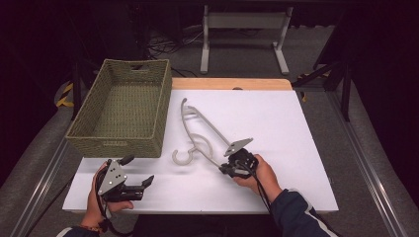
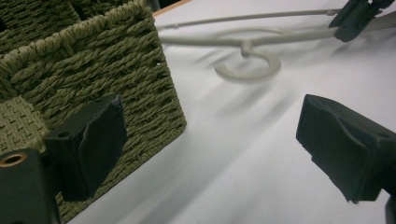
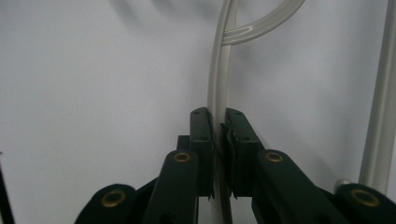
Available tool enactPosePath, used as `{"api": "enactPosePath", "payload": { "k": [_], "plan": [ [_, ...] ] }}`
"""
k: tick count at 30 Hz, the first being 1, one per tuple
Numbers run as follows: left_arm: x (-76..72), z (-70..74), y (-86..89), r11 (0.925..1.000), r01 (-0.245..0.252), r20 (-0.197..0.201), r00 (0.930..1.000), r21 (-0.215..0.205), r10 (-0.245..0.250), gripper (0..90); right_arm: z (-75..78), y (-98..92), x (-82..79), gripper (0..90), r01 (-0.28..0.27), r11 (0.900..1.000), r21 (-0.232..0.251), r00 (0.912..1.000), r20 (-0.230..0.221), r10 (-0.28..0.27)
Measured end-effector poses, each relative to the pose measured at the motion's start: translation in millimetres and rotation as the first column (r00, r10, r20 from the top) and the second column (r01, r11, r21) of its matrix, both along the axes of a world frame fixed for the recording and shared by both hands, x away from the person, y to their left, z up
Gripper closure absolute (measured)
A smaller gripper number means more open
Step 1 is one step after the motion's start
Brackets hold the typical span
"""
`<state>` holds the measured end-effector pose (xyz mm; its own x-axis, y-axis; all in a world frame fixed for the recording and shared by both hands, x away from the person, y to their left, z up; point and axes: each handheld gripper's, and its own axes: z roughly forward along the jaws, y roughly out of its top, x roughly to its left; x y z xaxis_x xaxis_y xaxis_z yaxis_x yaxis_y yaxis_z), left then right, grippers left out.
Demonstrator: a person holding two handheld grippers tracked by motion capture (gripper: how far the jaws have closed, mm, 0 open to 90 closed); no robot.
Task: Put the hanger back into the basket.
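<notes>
The right gripper (image 1: 232, 167) pinches a bar of the pale plastic hanger (image 1: 200, 133), its jaws pressed tight on it; the hanger lies on the white table (image 1: 291, 163) just beside the woven basket (image 1: 123, 106), seemingly apart from it; the left gripper (image 1: 141, 185) rests near the basket's front corner, jaws spread wide with nothing between them.

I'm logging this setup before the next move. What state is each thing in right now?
Hanger: lying flat on the white table, one end clamped.
Right tool: shut on the hanger's thin bar.
Left tool: open, holding nothing, resting near the basket's corner.
Basket: upright on the table's left side, empty, apart from the hanger.
</notes>
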<state>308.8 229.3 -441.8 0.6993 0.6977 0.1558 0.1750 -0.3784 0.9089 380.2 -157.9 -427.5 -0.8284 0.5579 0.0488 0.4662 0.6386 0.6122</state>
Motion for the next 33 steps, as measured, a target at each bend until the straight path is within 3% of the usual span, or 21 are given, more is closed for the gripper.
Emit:
{"api": "enactPosePath", "payload": {
  "k": [1,2,3,4,7,11,14,15,17,18,19,25,26,27,29,33],
  "plan": [
    [-0.5,0.5,-0.7,0.9999,0.005,-0.009,1.0,-0.012,-0.005,9.6,2.9,-4.7,0.5,83.3,0.015,0.999,0.033,0.9999,0.007,-0.015],
    [-1.0,0.9,-2.5,0.9997,0.012,-0.01,0.9999,-0.023,-0.012,9.9,8.8,-14.6,1.8,83.3,0.032,0.994,0.108,0.9994,0.009,-0.033],
    [-1.0,0.9,-2.5,0.9997,0.012,-0.01,0.9999,-0.023,-0.012,10.3,8.8,-14.6,1.8,83.3,0.032,0.994,0.108,0.9994,0.009,-0.033],
    [-1.0,1.4,-3.9,0.9993,0.016,-0.011,0.9998,-0.033,-0.017,10.3,11.8,-18.8,1.8,83.3,0.039,0.99,0.139,0.999,0.015,-0.041],
    [-0.7,4.2,-9.6,0.9965,0.044,-0.028,0.9985,-0.072,-0.046,11.7,19.9,-30.4,1.1,83.3,0.05,0.969,0.244,0.9975,0.037,-0.061],
    [1.0,9.7,-22.9,0.9908,0.081,-0.028,0.9961,-0.109,-0.084,13.3,26.9,-34.6,-3.4,83.2,0.045,0.945,0.324,0.9944,0.076,-0.073],
    [3.9,16.6,-34.8,0.9813,0.11,-0.03,0.9928,-0.158,-0.116,15.9,29.4,-33.6,-6.7,83.3,0.043,0.922,0.384,0.9909,0.102,-0.088],
    [4.4,19.4,-40.2,0.9762,0.119,-0.023,0.9918,-0.181,-0.126,17.6,29.8,-33.2,-7.3,83.3,0.042,0.918,0.394,0.9895,0.11,-0.093],
    [6.8,22.3,-51.3,0.9651,0.136,0.001,0.9902,-0.224,-0.14,22.5,30.5,-31.4,-9.8,83.2,0.033,0.902,0.431,0.9872,0.127,-0.097],
    [6.8,22.3,-51.3,0.9651,0.136,0.001,0.9902,-0.224,-0.14,24.0,30.6,-30.5,-10.7,83.2,0.028,0.894,0.448,0.9864,0.133,-0.097],
    [11.7,25.4,-65.0,0.953,0.158,0.008,0.9868,-0.258,-0.162,27.3,30.9,-29.0,-12.4,83.2,0.019,0.886,0.463,0.9852,0.142,-0.095],
    [29.1,31.5,-101.5,0.9179,0.227,0.002,0.9709,-0.326,-0.239,32.7,32.1,-24.2,-20.5,83.2,-0.004,0.848,0.53,0.9806,0.168,-0.101],
    [29.1,31.5,-101.5,0.9179,0.227,0.002,0.9709,-0.326,-0.239,34.5,31.5,-24.1,-21.1,83.2,-0.007,0.837,0.548,0.9808,0.167,-0.101],
    [32.0,32.3,-108.5,0.909,0.234,0.003,0.9687,-0.345,-0.248,34.5,31.5,-24.1,-21.1,83.2,-0.007,0.837,0.548,0.9808,0.167,-0.101],
    [36.1,33.4,-118.1,0.8971,0.244,-0.001,0.9647,-0.368,-0.263,36.4,30.5,-23.4,-22.4,83.2,-0.014,0.824,0.566,0.9816,0.165,-0.097],
    [43.5,33.6,-134.7,0.8817,0.252,-0.011,0.9602,-0.399,-0.279,40.6,29.1,-20.1,-24.6,83.1,-0.021,0.814,0.58,0.98,0.173,-0.098]
  ]
}}
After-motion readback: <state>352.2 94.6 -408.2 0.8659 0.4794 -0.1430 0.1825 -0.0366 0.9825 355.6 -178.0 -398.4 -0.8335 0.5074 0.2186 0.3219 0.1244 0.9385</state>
